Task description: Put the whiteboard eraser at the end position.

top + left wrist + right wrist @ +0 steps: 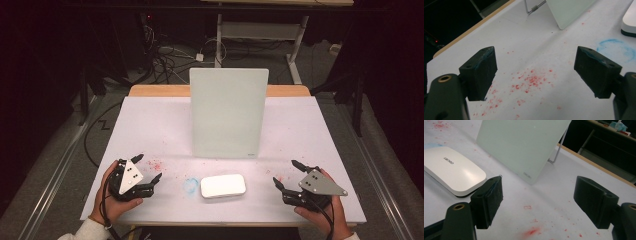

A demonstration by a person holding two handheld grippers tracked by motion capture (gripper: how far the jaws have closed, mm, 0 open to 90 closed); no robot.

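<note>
High view: a rectangular counter with a matt white top and a pale wooden far edge. At its middle stood an upright frosted glass board, pale green, round-cornered, leaning slightly back. Just in front of it lay a flat white eraser block, a smooth, glossy rounded rectangle, with a faint blue chalky ring just to its left. The left hand-held gripper, black with a grey three-cornered plate, sat near the front left corner, jaws spread wide and holding nothing. The right hand-held gripper sat near the front right, likewise wide and empty. Both were well apart from the block, which lay between them.

Left gripper view: two blocky black jaws wide apart over powdery red specks on the counter; the blue ring and an edge of the eraser block lay at upper right.

Right gripper view: the jaws gaped wide over red smears; the eraser block, white over a dark base and bearing small grey lettering, lay at left; the glass board rested on a thin wire stand
</note>
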